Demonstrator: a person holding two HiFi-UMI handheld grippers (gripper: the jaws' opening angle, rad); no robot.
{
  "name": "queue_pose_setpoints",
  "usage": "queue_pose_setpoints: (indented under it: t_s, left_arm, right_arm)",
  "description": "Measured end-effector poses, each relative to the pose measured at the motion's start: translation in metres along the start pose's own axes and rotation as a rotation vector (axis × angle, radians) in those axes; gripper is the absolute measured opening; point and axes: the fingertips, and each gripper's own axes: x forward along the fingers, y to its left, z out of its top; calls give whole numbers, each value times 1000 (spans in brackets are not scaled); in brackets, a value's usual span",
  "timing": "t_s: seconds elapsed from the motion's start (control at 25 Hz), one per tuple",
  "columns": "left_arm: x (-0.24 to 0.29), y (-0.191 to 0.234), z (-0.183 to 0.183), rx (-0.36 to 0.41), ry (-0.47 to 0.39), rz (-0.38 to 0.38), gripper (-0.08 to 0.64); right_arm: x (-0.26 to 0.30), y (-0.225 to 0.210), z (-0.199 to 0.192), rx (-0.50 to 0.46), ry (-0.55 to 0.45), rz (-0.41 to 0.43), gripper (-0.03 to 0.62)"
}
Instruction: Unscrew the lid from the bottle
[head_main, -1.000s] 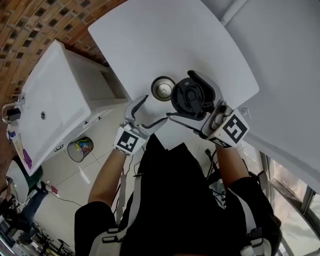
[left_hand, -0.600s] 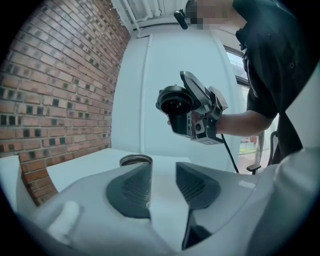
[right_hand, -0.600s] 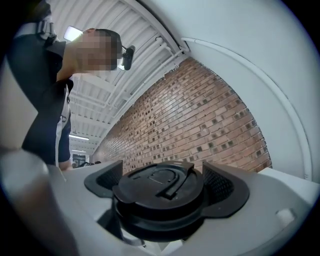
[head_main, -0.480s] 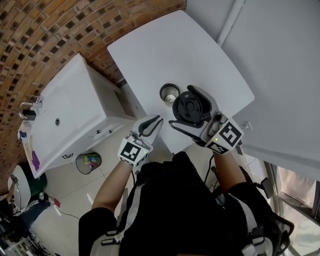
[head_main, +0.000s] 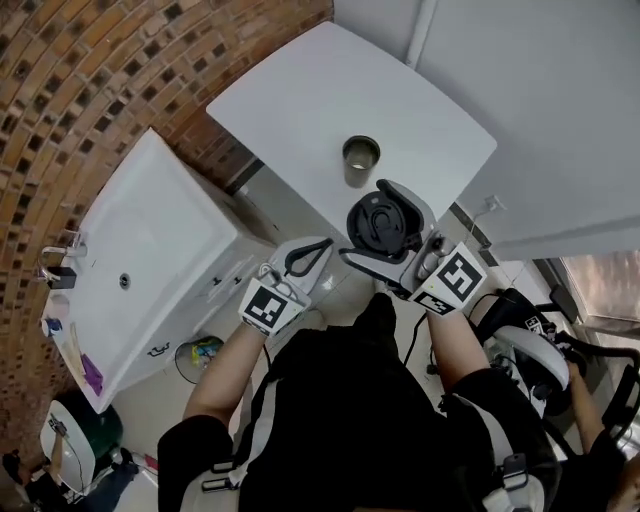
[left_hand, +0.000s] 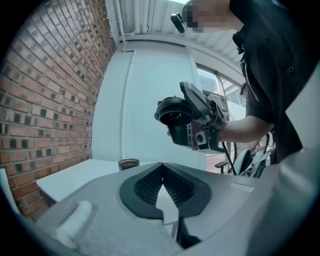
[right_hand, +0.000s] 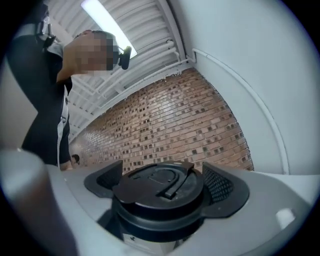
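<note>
Brick wall (right_hand: 190, 115); right jaws clamp lid (right_hand: 160, 187).

White bench (head_main: 300, 110), rounded corners, plain matte top, set in the corner btwn brick wall (head_main: 100, 90) & white wall (head_main: 540, 100). One item directly on it: small dark bottle (head_main: 360, 158), upright, open mouth up, paler rim. Sits approx mid-top, clear of every edge. Left gripper view: bench (left_hand: 75, 177) seen low & side-on, bottle (left_hand: 128, 164) standing on it.
</note>
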Motion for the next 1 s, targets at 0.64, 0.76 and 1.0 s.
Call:
queue_pose_setpoints:
  t_s: [0.64,0.76,1.0]
  left_arm:
    - [-68,-63,41,0,-132,-143,3]
    - [-71,-68,44,4,-130,-110,3]
    - [-69,-78,45,-15,-119,-59,3]
  right_arm:
    - [-39,105,7,-202,148,-103,495]
    - [-60,103,4,-158,184,-106,495]
    - [-93,95,-1,-83,209,-95,495]
